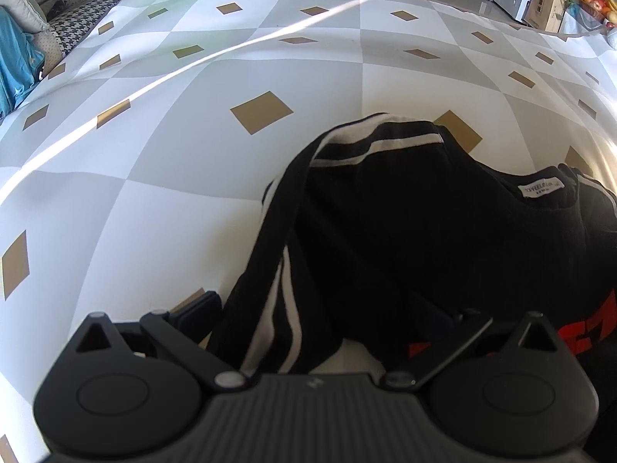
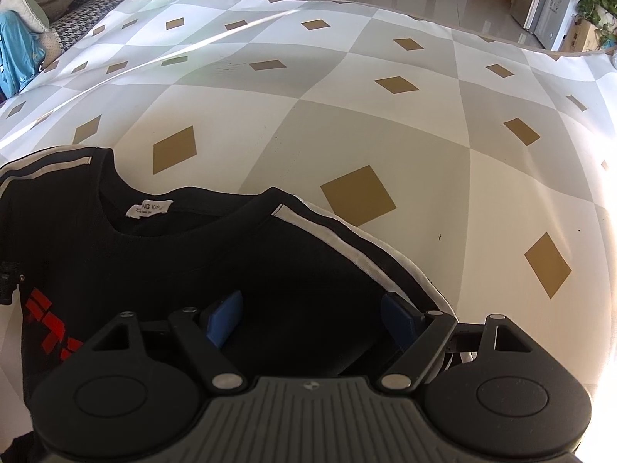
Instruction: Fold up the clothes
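A black shirt (image 2: 162,254) with white stripes and red print lies on the checkered surface (image 2: 347,115), collar away from the cameras. The left gripper (image 1: 320,316) has its jaws spread around a bunched striped sleeve (image 1: 277,289). The right gripper (image 2: 312,320) has its jaws spread over the shirt's other shoulder.

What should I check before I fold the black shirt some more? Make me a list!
1. Left gripper open: ok, fingers wide apart around the folded-over sleeve.
2. Right gripper open: ok, over the black shirt.
3. Either gripper pinching cloth: not ok, none yet.
4. Collar label showing, neck facing away: ok.
5. Mat beyond the shirt bare: ok.
6. Shirt's bottom hem flat: cannot tell, hidden.
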### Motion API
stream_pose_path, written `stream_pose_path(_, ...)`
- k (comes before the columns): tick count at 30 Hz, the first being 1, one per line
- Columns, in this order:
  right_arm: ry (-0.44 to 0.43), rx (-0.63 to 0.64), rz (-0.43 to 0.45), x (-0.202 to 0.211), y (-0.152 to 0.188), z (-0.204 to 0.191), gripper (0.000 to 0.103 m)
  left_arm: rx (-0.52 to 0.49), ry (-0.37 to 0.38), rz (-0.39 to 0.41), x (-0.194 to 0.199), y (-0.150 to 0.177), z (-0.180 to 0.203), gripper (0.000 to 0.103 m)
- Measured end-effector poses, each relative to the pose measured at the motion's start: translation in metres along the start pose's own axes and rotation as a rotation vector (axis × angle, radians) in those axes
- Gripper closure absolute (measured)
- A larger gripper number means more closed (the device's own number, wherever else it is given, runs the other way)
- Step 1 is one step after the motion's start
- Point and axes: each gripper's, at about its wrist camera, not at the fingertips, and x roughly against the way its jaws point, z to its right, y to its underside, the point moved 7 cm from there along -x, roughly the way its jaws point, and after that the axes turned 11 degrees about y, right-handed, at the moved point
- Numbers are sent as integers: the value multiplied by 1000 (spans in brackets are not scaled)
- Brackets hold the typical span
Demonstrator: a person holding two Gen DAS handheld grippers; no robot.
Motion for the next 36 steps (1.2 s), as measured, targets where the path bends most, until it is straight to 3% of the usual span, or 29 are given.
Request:
stream_pose_path(12,-2,6,-32,2,5,-1,21,-24,-16,-41,1,-1,3,0)
stream_pose_path(17,-1,7,-38,2,4,-1,21,-140,-51,-13,8,-7,19,0)
stream_pose_path(25,-1,7,-46,1,3,-1,20,-210,79,44,19,-31,37,0)
stream_pose_path(36,-16,32,-40,0,2,0,21,-155,86,45,1,-48,34,0)
